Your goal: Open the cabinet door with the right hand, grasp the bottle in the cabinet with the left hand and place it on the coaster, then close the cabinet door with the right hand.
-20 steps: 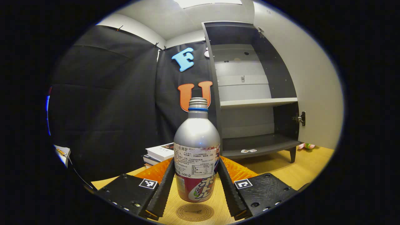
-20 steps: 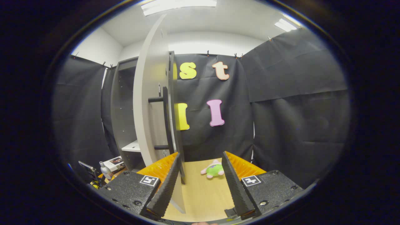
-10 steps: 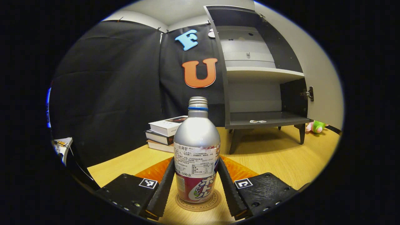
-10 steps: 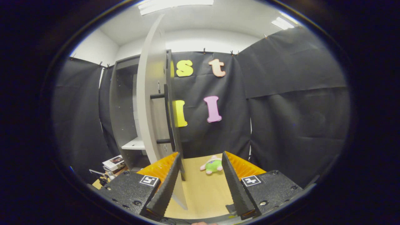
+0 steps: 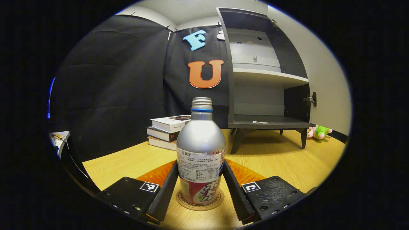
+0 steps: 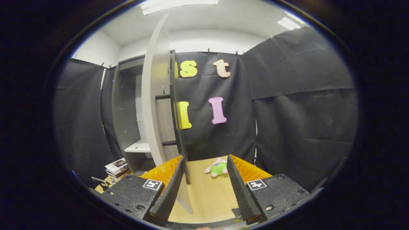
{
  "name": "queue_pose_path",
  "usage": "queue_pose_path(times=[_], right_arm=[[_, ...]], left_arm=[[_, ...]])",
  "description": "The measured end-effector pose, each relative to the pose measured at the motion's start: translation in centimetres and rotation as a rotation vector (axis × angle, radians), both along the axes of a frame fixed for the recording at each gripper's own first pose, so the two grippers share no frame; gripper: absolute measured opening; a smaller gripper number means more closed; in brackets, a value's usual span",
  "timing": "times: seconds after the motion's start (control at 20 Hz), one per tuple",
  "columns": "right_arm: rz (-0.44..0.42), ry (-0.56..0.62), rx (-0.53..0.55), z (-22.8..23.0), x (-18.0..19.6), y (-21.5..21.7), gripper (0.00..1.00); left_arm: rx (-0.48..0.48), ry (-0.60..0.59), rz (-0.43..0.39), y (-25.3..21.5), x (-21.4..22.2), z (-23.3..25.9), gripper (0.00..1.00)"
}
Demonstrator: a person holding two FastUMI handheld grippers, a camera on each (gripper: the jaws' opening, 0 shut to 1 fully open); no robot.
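Seating done: bottle (image 5: 200, 153) upright on coaster (image 5: 199, 202), left gripper (image 5: 200, 188) fingers clamping its sides. Release straight, retreat level. Right gripper (image 6: 204, 185) spread, empty, near cabinet door (image 6: 156, 105).

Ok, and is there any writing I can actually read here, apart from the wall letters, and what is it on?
Nothing reads reliably.
Bottle label: fine print too small; large characters on the lower band curve out of sight.
Coaster: lettering around the rim, too small and partly hidden by the bottle.
Books: cover print too small.
Stickers on the cabinet floor: too small.
Square tags: coded patterns, no words.
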State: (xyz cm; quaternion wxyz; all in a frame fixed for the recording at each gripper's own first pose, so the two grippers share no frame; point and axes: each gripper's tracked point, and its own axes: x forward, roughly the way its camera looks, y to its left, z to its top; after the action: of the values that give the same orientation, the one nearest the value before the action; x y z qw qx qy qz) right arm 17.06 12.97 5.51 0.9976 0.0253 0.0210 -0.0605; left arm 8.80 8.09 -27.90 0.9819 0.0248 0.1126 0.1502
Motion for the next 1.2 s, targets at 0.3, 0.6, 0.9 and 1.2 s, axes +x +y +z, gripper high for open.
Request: queue_pose_path(times=[0.3, 0.6, 0.9, 1.2], right_arm=[[0.017, 0.009, 0.002, -0.2, 0.2, 0.4, 0.82], [0.024, 0.018, 0.025, -0.9, 0.3, 0.2, 0.82], [0.026, 0.015, 0.041, -0.6, 0.9, -0.4, 0.82], [0.046, -0.005, 0.012, -0.4, 3.0, -0.2, 0.82]], left_arm=[[-0.017, 0.015, -0.023, -0.3, -0.6, 0.0, 0.80], [0.017, -0.013, -0.037, -0.8, -0.9, 1.8, 0.96], [0.015, -0.080, -0.041, -2.0, -1.6, 7.3, 0.96], [0.002, -0.159, -0.164, -5.6, -1.8, 17.3, 0.96]])
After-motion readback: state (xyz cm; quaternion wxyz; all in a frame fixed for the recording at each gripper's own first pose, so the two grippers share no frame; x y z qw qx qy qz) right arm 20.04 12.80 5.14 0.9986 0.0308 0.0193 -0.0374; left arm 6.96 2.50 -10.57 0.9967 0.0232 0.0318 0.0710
